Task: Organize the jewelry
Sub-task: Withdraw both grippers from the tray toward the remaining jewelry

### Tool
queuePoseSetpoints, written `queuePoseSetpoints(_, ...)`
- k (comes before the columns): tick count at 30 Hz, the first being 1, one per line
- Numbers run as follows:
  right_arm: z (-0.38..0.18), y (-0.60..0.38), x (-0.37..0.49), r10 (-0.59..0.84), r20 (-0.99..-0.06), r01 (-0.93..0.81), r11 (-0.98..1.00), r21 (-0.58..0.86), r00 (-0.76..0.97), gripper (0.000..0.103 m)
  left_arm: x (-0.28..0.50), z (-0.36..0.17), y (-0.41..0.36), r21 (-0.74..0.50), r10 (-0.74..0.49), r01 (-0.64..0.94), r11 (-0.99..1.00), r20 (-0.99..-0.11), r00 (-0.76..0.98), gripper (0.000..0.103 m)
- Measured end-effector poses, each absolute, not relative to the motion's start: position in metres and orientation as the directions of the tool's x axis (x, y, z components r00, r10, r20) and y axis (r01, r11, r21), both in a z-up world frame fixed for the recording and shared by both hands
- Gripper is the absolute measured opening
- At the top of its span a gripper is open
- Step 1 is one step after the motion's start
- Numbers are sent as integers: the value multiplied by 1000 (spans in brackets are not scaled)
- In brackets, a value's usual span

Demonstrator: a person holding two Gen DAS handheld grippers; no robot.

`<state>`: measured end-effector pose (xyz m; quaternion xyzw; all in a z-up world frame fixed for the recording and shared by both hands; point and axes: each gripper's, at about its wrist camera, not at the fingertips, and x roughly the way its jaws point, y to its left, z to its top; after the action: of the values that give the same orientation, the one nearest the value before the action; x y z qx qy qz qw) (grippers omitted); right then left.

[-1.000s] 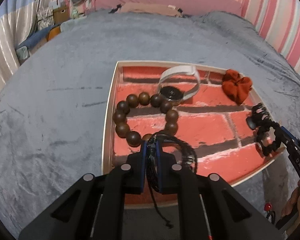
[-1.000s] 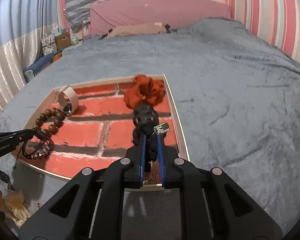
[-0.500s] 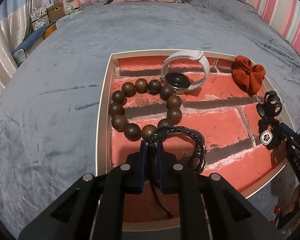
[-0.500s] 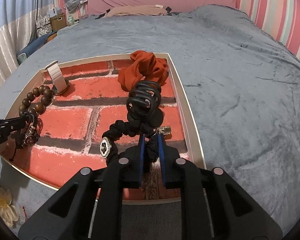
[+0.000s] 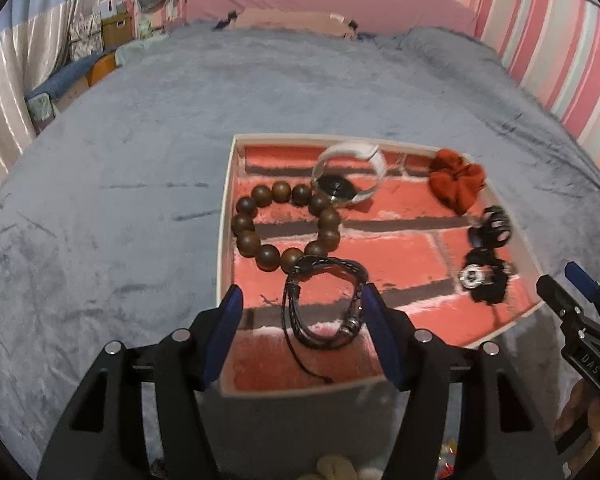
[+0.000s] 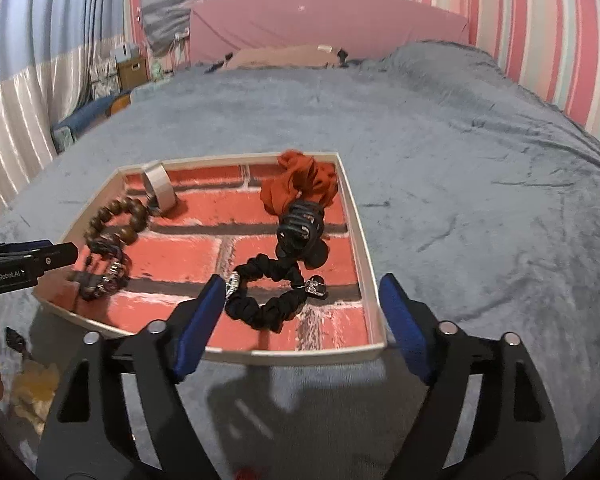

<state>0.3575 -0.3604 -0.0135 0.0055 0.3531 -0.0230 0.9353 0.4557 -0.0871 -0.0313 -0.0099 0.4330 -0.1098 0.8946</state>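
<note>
A shallow tray (image 5: pixel 225 216) with a red brick-pattern floor lies on the grey bed. In it lie a brown wooden bead bracelet (image 5: pixel 260 236), a white-strapped watch (image 5: pixel 352 172), an orange scrunchie (image 5: pixel 456 180), a black hair claw (image 5: pixel 492 228), a black scrunchie with charms (image 5: pixel 486 280) and a black braided cord bracelet (image 5: pixel 324 304). My left gripper (image 5: pixel 300 300) is open and empty, just above the cord bracelet. My right gripper (image 6: pixel 300 292) is open and empty, just short of the black scrunchie (image 6: pixel 268 292). The tray also shows in the right wrist view (image 6: pixel 356 216).
The grey plush blanket (image 5: pixel 120 200) spreads all around the tray. A pink headboard (image 6: pixel 320 24) and striped wall stand at the far end. Small yellow and red items (image 6: pixel 36 388) lie on the blanket near the tray's front left corner.
Both grippers have opened and pulled back. The left let go of the cord bracelet and the right let go of the black scrunchie; both now lie in the tray.
</note>
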Motion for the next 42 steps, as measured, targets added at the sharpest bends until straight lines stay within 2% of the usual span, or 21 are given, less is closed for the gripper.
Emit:
queuePoseSetpoints(2,-6,-356,343,-40,-643,48,999,-5,765,84,439,-19,-78,-85,-186,185,979,-742,643,65)
queuePoseSetpoints(4,2,-351,329,-41,-626,49,999,-4,778,84,422,-10,-66,-57,-164,176,983,-708,687,73)
queuePoseSetpoints(9,8,-334,295,-42,-595,44,999,-10,802,88,382,0,-30,37,-79,133,990,-635,768,81)
queuePoseSetpoints(15,-10,-307,270,-40,-614,35,999,-20,788,90,352,-9,16,12,-54,80,997,-641,766,85)
queuePoseSetpoints(22,-26,-289,256,-28,-640,40,999,4,768,90,339,-37,37,-29,-63,59,998,-688,723,86)
queuePoseSetpoints(34,-58,-270,255,-36,-691,26,999,-24,722,89,337,-69,26,6,-64,96,995,-708,703,86)
queuePoseSetpoints(38,-62,-269,256,-31,-700,22,1000,-23,714,87,338,-74,22,8,-79,119,993,-711,699,86)
queuePoseSetpoints(42,-69,-269,258,-26,-718,20,1000,-16,696,79,342,-82,14,30,-78,144,989,-723,687,84)
